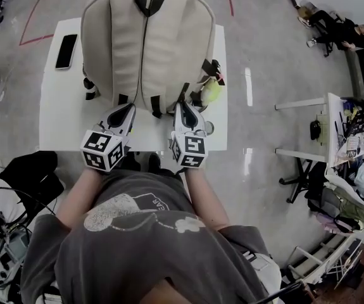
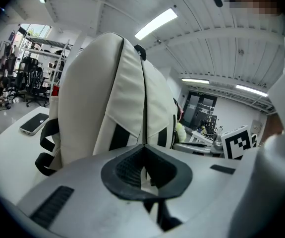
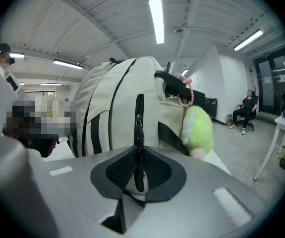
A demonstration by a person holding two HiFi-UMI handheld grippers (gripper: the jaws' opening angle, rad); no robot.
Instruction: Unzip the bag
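The bag (image 1: 147, 40) is cream, its zip line dark, each strap (image 3: 139, 118) black. The table (image 1: 61, 113) is white, the phone (image 1: 66, 50) black, the soft toy (image 1: 211, 92) yellow-green. The left gripper (image 1: 130, 109) and right gripper (image 1: 180, 105) are silver-grey with black-and-white checked cubes.

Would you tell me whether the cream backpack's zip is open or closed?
Closed: on the cream fabric backpack the dark zip line shows no gap, and the right gripper pinches its black pull.
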